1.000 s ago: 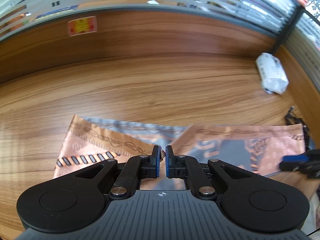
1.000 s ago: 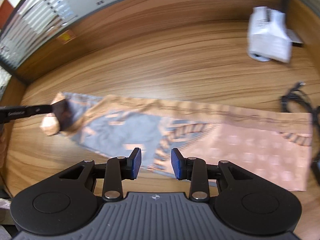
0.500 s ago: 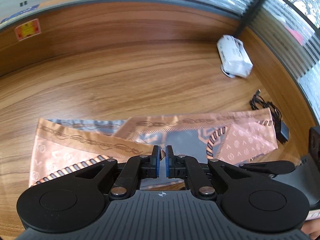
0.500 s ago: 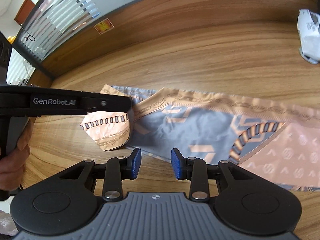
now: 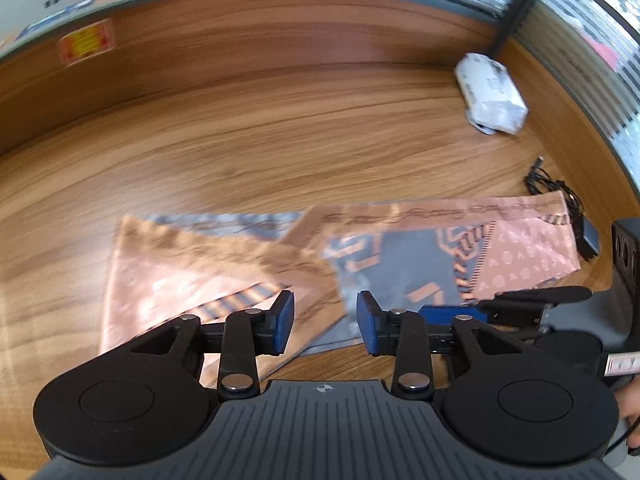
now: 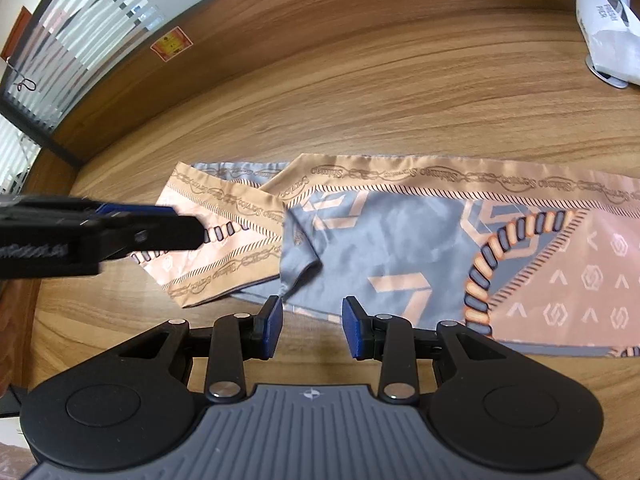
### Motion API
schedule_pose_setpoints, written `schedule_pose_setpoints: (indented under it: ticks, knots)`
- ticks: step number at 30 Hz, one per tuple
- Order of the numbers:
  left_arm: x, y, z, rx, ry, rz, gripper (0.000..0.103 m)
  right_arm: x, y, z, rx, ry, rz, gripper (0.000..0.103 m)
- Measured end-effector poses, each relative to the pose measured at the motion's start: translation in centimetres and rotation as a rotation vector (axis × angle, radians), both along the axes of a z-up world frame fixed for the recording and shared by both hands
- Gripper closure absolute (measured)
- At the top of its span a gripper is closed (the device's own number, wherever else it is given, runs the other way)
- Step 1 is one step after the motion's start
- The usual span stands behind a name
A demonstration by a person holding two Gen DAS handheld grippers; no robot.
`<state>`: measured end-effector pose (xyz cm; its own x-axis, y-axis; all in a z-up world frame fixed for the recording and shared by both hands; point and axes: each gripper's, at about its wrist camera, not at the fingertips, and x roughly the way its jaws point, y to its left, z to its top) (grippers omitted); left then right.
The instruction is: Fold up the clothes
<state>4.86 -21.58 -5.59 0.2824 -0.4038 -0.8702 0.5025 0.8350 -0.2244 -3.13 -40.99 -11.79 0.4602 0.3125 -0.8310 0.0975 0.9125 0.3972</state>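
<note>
A long peach and grey patterned scarf [image 6: 400,240] lies flat across the wooden table, its left end folded over into a peach flap [image 6: 224,236]. In the left wrist view the same scarf [image 5: 400,256] runs from the flap [image 5: 192,272] to the right. My left gripper [image 5: 325,322] is open just above the flap's near edge, holding nothing; it also shows as a dark bar [image 6: 100,236] at the left of the right wrist view. My right gripper [image 6: 310,330] is open over the scarf's near hem, and its fingers [image 5: 520,304] reach in from the right in the left wrist view.
A white plastic packet [image 5: 490,94] lies at the far right of the table [image 6: 360,92]. A black cable with an adapter [image 5: 576,216] sits by the scarf's right end. A wooden upstand with an orange sticker [image 5: 86,44] and a striped glass partition close the far side.
My left gripper has opened and let go of the scarf's corner, leaving the flap lying on the cloth. The right gripper stays open and has come closer to the near hem.
</note>
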Motion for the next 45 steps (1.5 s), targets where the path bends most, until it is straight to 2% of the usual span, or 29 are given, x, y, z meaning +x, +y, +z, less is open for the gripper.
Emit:
schedule_pose_setpoints:
  ticks: [8, 13, 15, 17, 21, 26, 31, 34, 39, 40, 43, 45]
  knots:
    - [0.1, 4.6, -0.4, 0.038, 0.003, 0.086, 0.061, 2.7, 2.0, -1.0, -0.045, 0.005, 0.036, 0.065]
    - [-0.1, 7.3, -0.8, 0.057, 0.007, 0.134, 0.060, 4.0, 4.2, -1.7, -0.106, 0.031, 0.076, 0.065]
    - [-0.1, 8.5, -1.0, 0.059, 0.015, 0.159, 0.060, 4.1, 4.7, -1.8, -0.122, 0.035, 0.073, 0.072]
    - [-0.2, 9.3, -1.1, 0.065, 0.017, 0.179, 0.060, 4.4, 5.0, -1.9, -0.139, 0.042, 0.069, 0.102]
    - [-0.5, 10.2, -1.3, 0.078, 0.011, 0.207, 0.060, 4.6, 5.2, -1.8, -0.164, 0.050, 0.064, 0.103]
    - [-0.9, 10.9, -1.3, 0.096, -0.001, 0.238, 0.060, 4.2, 3.6, -0.4, -0.167, 0.030, 0.061, 0.103]
    - [-1.6, 10.3, -1.1, 0.113, -0.020, 0.255, 0.059, 4.1, 0.1, 1.1, -0.178, 0.025, 0.035, 0.103]
    - [-2.0, 9.5, -0.8, 0.119, -0.035, 0.261, 0.052, 4.1, -2.4, 1.6, -0.179, 0.031, 0.020, 0.103]
    - [-2.7, 8.2, -0.7, 0.118, -0.035, 0.299, 0.051, 4.0, -5.3, 1.9, -0.146, 0.047, 0.040, 0.103]
    - [-2.8, 8.0, -0.8, 0.117, -0.033, 0.307, 0.051, 4.0, -5.4, 1.9, -0.142, 0.047, 0.056, 0.099]
    - [-3.1, 7.5, -0.7, 0.113, -0.026, 0.324, 0.051, 3.9, -4.9, 1.8, -0.136, 0.037, 0.110, 0.097]
    - [-3.4, 7.3, -0.6, 0.110, -0.025, 0.326, 0.051, 3.9, -4.2, 1.6, -0.135, 0.030, 0.139, 0.090]
